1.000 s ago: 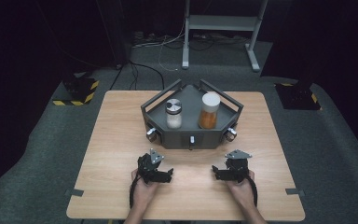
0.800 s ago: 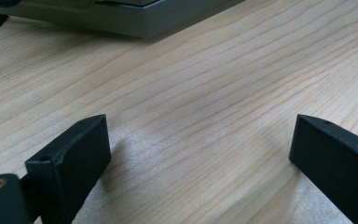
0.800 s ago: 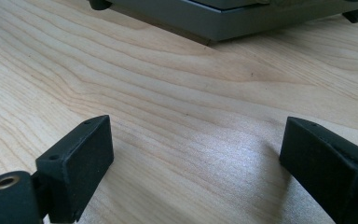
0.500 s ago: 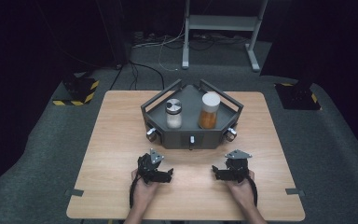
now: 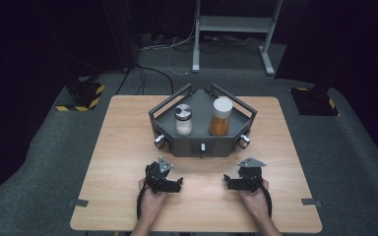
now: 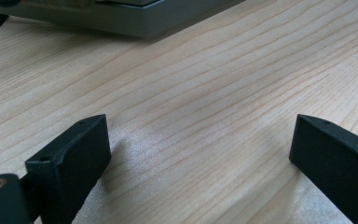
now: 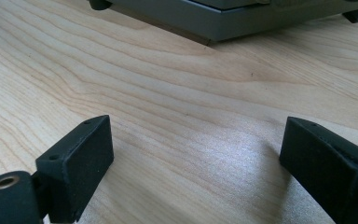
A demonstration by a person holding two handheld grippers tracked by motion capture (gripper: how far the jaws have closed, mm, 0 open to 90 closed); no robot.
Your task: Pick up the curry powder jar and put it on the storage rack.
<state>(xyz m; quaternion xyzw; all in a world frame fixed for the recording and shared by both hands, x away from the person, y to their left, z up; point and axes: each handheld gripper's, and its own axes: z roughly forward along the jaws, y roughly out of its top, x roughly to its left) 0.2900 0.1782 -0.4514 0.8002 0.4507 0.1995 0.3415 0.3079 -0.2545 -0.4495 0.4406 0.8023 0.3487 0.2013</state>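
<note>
A grey angular tray (image 5: 202,145) stands at the middle of the wooden table (image 5: 123,142). In it are a short jar of white powder with a metal lid (image 5: 183,119) and a taller jar of orange stuff with a white lid (image 5: 221,116). My left gripper (image 5: 174,183) rests low on the table, near the front edge and left of centre. My right gripper (image 5: 230,182) rests there right of centre. Both are open, with bare wood between their jaws (image 6: 200,154) (image 7: 196,154). The tray's front edge (image 6: 121,23) (image 7: 223,21) lies a short way ahead of each.
Two knobs (image 5: 160,142) (image 5: 243,141) stick out at the tray's front corners. A metal stand (image 5: 236,29) and cables are on the floor behind the table. Yellow-black striped blocks (image 5: 81,96) sit on the floor to the left.
</note>
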